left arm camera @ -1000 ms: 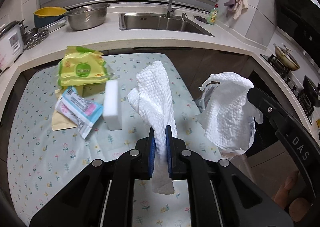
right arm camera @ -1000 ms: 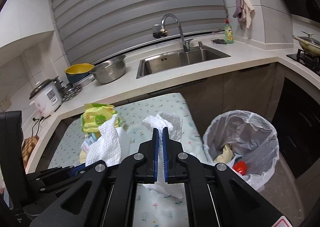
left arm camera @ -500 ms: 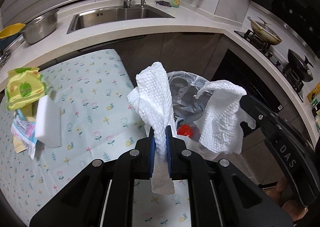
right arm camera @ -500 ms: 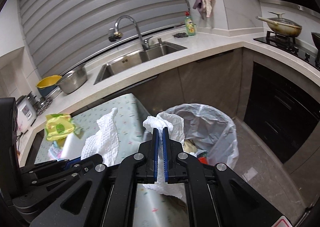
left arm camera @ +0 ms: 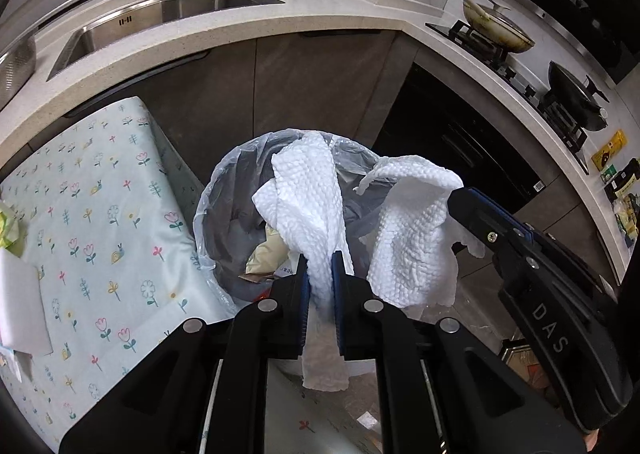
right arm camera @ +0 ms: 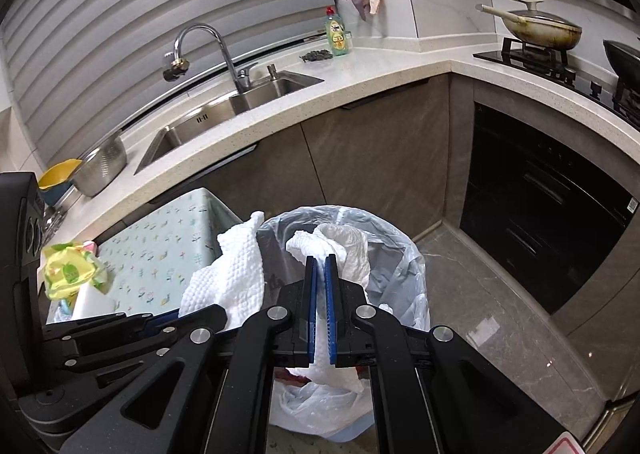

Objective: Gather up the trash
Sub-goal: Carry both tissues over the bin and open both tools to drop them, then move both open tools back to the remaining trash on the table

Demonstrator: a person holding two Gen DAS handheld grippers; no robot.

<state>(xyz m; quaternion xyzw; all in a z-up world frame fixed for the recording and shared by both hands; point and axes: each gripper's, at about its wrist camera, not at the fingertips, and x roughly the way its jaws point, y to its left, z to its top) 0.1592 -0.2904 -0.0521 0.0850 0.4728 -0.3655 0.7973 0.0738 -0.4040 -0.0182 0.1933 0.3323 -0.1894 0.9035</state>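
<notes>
The fingers (left arm camera: 304, 286) of the left gripper (left arm camera: 319, 274) are closed on a white paper towel (left arm camera: 308, 205), which sticks up between them and hangs out below too. The fingers (right arm camera: 330, 294) of the right gripper (right arm camera: 320, 286) are closed on a second towel (right arm camera: 340, 246), bunched up at their tips with a tail hanging below. Both towels are held up in the air right over the bin (left arm camera: 224, 193), which has a thin clear bag (right arm camera: 404, 274) in it. Inside the bin there is some trash (left arm camera: 266, 254) at the bottom, with a bit of red showing. In the left view the second towel (left arm camera: 412, 234) hangs just beside the first, to its right, in the right gripper's (left arm camera: 472, 205) tips. In the right view the first towel (right arm camera: 232, 274) sits to the left, close by. The bin stands on the floor just beside the tabletop (left arm camera: 100, 213), which has a flower cloth. On the tabletop are a white block (left arm camera: 20, 302) and a yellow-green pack (right arm camera: 68, 270), well apart from the bin.
</notes>
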